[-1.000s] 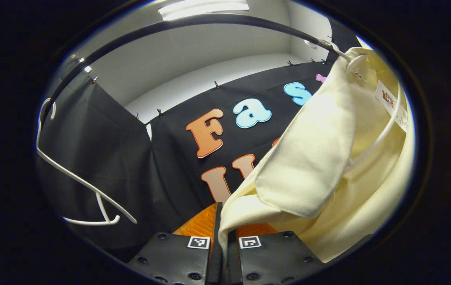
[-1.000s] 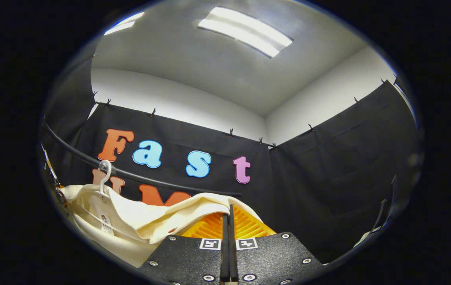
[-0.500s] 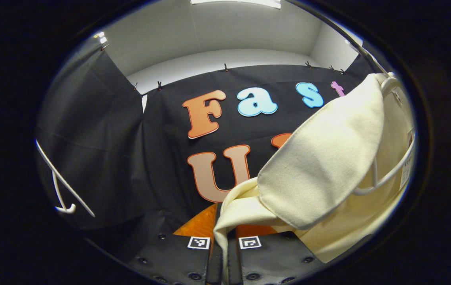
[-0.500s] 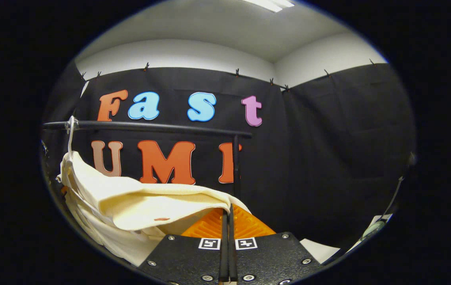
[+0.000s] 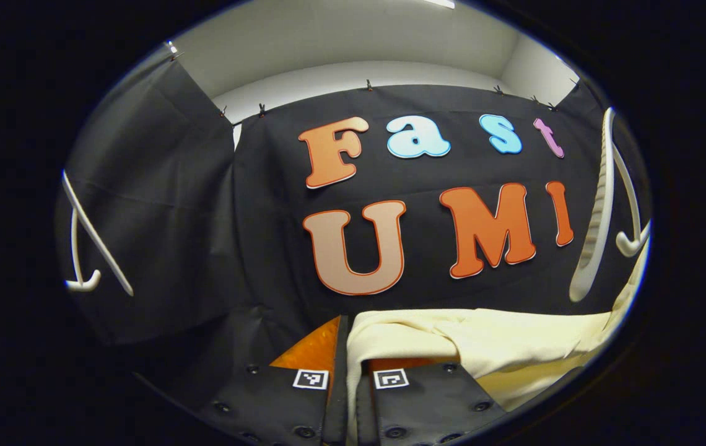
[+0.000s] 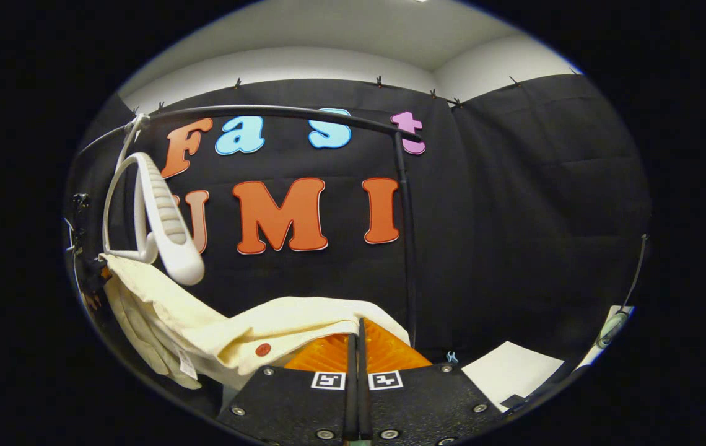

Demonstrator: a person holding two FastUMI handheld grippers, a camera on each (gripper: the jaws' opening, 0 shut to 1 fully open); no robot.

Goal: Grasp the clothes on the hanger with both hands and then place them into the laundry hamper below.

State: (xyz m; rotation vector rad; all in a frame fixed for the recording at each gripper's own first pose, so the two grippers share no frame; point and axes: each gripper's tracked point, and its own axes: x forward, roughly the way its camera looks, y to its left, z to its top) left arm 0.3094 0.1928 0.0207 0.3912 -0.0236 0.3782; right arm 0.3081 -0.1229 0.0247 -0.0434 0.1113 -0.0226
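Left gripper (image 5: 348, 347) and right gripper (image 6: 358, 347), each clamped narrow on an edge of the cream garment (image 5: 514, 337), hold it slung between them below the bare white hanger (image 6: 164, 220), apparently ready for lowering into the hamper.

— What blocks the right side?
— The rail (image 6: 254, 113) overhead, its post (image 6: 407, 235) just ahead, and the hanger (image 6: 158, 217) dangling above the cloth (image 6: 217, 328).
— And on the left?
— A second hanger (image 5: 90, 238) hangs far left; open room between the two.
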